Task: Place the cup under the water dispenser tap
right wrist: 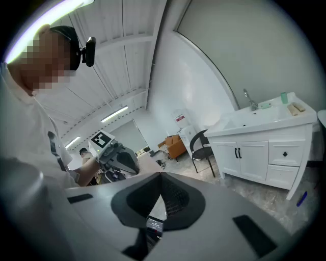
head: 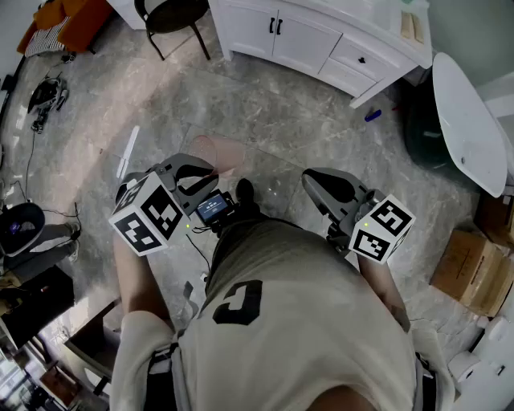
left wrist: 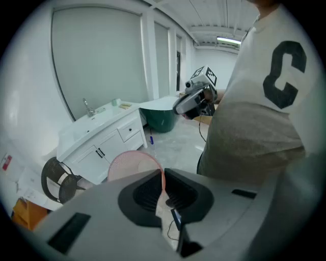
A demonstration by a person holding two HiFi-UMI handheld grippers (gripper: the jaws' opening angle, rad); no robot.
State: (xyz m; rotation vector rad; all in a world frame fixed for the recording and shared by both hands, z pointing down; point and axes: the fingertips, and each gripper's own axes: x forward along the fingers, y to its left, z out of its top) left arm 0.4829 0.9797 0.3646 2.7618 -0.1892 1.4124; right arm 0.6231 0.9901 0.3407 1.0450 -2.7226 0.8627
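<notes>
A translucent pink cup (head: 218,151) hangs over the floor in front of the person, and my left gripper (head: 207,166) is shut on its rim. In the left gripper view the cup's (left wrist: 133,164) thin wall runs down between the closed jaws (left wrist: 163,176). My right gripper (head: 312,183) is held beside it at the right, apart from the cup; its jaws (right wrist: 160,176) are shut with nothing between them. Each gripper shows in the other's view: the right gripper (left wrist: 196,100) and the left gripper (right wrist: 115,154). I cannot make out a water dispenser tap in any view.
A white sink cabinet (head: 321,40) stands ahead with a black chair (head: 173,14) to its left. A white round tabletop (head: 470,120) and a dark green tub (head: 422,128) are at the right, cardboard boxes (head: 474,273) below them. An orange seat (head: 68,20) is far left.
</notes>
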